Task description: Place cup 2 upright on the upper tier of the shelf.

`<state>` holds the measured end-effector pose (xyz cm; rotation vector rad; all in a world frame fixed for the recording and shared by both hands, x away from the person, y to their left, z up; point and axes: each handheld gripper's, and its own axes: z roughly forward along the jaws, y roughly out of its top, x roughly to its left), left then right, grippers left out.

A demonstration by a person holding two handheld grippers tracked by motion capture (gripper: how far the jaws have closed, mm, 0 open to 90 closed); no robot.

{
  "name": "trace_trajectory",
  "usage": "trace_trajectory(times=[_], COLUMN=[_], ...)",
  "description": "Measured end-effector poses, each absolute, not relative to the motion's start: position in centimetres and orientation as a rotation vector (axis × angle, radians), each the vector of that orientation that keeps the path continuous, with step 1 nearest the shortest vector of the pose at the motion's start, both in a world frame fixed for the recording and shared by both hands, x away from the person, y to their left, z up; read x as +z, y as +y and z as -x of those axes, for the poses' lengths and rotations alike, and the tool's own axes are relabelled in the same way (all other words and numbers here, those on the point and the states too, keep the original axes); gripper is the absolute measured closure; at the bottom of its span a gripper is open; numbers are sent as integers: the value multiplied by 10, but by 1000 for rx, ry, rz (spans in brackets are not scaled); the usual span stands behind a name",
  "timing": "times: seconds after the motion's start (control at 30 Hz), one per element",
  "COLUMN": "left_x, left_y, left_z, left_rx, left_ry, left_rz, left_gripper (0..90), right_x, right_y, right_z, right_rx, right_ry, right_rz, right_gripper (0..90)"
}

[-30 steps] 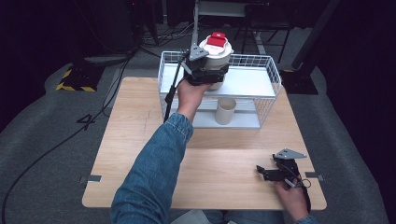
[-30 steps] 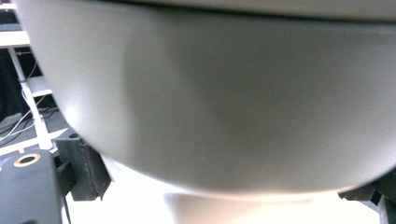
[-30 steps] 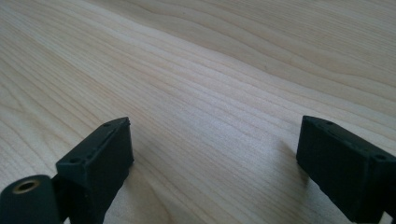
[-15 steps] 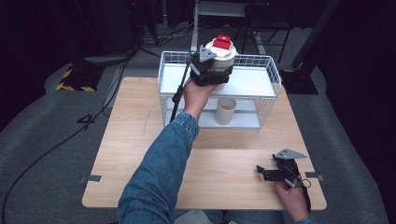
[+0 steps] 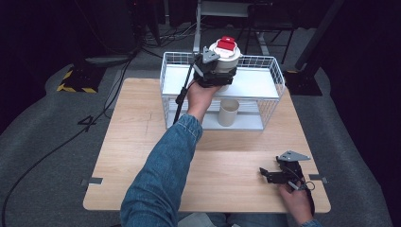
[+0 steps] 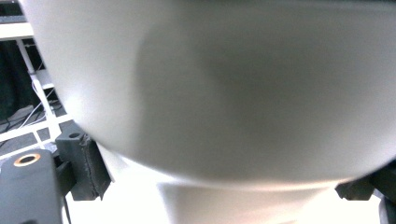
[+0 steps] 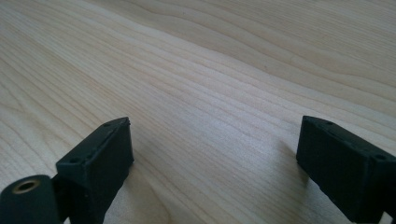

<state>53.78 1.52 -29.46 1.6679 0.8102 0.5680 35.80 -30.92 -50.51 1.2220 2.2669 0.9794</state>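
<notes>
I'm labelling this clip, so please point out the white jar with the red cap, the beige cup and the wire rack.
white jar [image 5: 226, 56], high view, on its white lid edge.
beige cup [image 5: 228, 113], high view, on its side wall.
wire rack [image 5: 276, 71], high view, on its right rim.

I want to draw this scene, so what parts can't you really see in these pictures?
- The white pot with the red lid: in the left gripper view it is a blurred blob, too close to the camera.
- Left tool: in the high view the pot covers its tips.
- Beige cup on the rack's lower shelf: the upper shelf hides its inside.
- Right tool: small in the high view.
</notes>
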Motion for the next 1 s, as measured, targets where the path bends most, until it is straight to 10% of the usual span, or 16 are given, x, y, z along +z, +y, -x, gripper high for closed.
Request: trace_trajectory(times=[1.0], left_x=[-284], left_y=[28], left_z=[-515], left_rx=[588], left_ry=[773], left_rz=[-1668], left_gripper=[0], right_x=[-505], right_y=[-309], right_z=[-358], right_rx=[978], right_ry=[2269], right_rz=[-1220], right_gripper=[110])
